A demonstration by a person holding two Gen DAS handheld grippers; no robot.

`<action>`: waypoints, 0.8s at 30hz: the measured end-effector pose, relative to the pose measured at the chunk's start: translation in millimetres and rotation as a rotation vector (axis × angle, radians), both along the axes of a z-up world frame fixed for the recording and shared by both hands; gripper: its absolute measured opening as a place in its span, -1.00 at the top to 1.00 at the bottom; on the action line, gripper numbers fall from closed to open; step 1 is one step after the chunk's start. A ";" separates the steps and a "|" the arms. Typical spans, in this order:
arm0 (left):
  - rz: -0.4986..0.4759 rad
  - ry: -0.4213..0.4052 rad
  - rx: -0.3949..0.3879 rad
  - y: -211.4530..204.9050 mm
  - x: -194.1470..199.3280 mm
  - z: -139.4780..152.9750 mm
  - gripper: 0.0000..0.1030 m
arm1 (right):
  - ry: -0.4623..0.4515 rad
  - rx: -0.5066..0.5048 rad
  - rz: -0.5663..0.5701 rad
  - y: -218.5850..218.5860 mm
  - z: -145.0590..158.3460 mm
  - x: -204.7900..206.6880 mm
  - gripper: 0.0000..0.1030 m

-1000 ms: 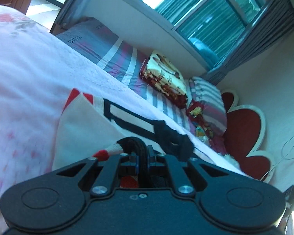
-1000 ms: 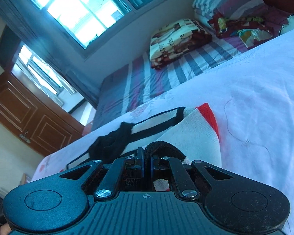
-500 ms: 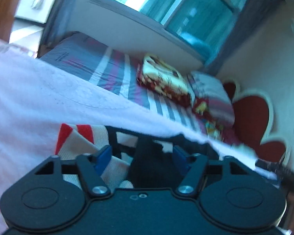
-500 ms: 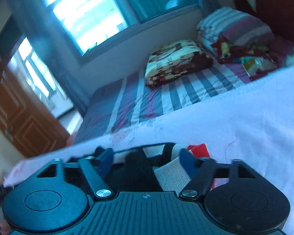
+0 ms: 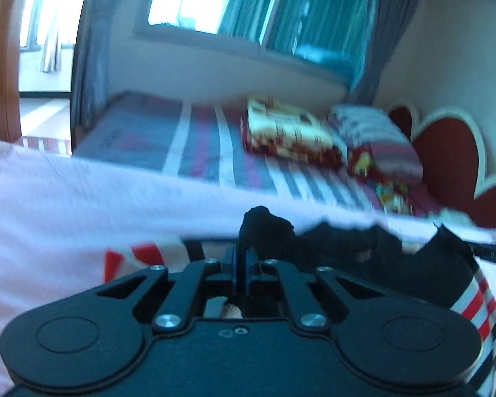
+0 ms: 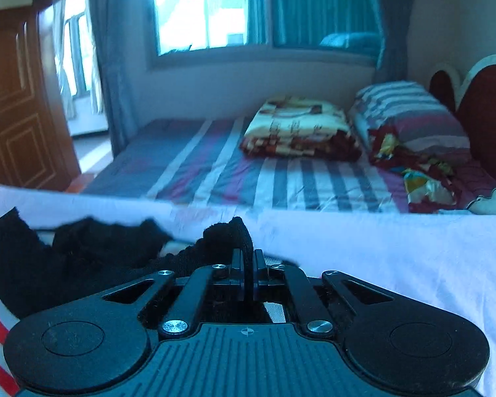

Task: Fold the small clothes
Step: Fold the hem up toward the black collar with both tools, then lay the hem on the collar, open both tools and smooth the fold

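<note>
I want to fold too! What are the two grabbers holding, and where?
Both hold the small garment by its black knit edge: left gripper and right gripper, jaws shut on it.

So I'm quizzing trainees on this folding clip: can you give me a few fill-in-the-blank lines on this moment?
1. The left gripper has its jaws shut on the garment's ____ part.
2. The right gripper is ____ on the same garment.
3. The garment lies on a ____ sheet.
4. Behind, a folded blanket lies on the ____ bedcover.

Missing: black; shut; white; striped
</note>
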State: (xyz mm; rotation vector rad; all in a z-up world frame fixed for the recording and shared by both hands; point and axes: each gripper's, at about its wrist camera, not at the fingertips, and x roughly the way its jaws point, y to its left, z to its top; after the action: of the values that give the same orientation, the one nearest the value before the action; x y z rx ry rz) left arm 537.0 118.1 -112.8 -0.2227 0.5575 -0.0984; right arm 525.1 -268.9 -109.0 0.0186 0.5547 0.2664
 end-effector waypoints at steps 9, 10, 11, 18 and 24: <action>0.046 0.109 0.090 -8.1 27.4 -23.4 0.88 | 0.130 0.015 -0.073 -12.5 -24.3 26.4 0.93; 0.048 0.109 0.106 -10.1 27.4 -23.1 0.84 | 0.125 0.008 -0.073 -11.9 -24.1 26.0 0.93; 0.045 0.111 0.112 -10.2 27.0 -22.5 0.83 | 0.122 0.002 -0.073 -11.8 -23.3 25.7 0.86; -0.016 0.047 0.016 0.2 12.7 -7.2 -0.49 | 0.024 -0.095 -0.096 3.8 1.2 0.6 -0.33; -0.159 0.028 0.074 -83.5 -8.3 4.6 -0.41 | 0.062 -0.061 0.168 75.0 1.6 -33.6 0.03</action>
State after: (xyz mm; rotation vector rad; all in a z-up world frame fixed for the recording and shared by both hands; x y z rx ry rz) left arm 528.7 34.6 -108.2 -0.1079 0.6056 -0.2282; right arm 491.4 -193.9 -107.4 -0.0797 0.6274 0.4131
